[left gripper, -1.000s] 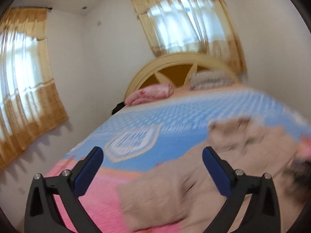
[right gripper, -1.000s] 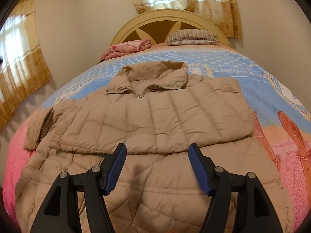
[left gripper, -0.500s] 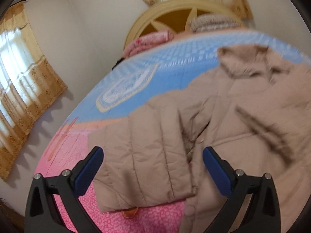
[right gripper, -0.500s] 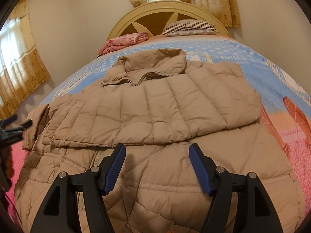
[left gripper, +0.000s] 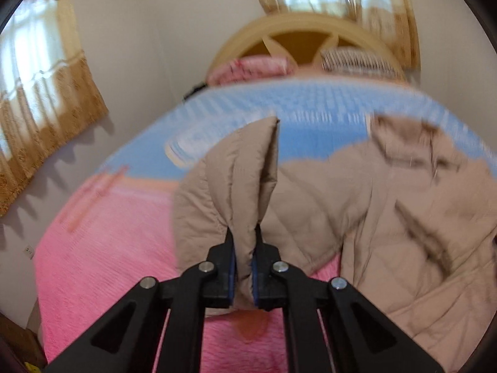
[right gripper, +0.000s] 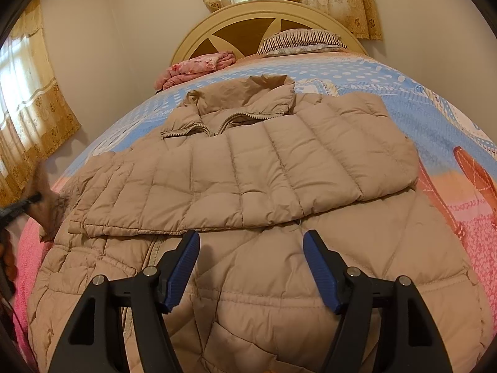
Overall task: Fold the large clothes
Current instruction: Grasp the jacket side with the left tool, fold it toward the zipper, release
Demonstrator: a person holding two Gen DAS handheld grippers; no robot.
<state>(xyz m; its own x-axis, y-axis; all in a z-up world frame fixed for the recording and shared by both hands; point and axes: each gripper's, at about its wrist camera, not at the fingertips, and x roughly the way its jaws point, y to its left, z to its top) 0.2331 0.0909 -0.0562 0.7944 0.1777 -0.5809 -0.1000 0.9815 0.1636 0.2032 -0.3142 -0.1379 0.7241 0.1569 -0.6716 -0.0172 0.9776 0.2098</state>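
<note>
Pinching the jacket's sleeve (left gripper: 226,186), the left gripper (left gripper: 243,267) fingers press together; right gripper (right gripper: 251,267) fingers spread.

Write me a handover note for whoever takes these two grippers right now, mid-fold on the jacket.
Left gripper: its jaws have just been closing and are now shut on the left sleeve of the beige quilted puffer jacket, pinching the fabric near the cuff.
Right gripper: open, holding nothing, hovering over the jacket's lower front.
Jacket: lies front up on the blue and pink patterned bedspread, collar toward the cream wooden headboard.
Done: the right sleeve is folded across the chest.
Left: probably bring the held sleeve across too, then fold the body.
</note>
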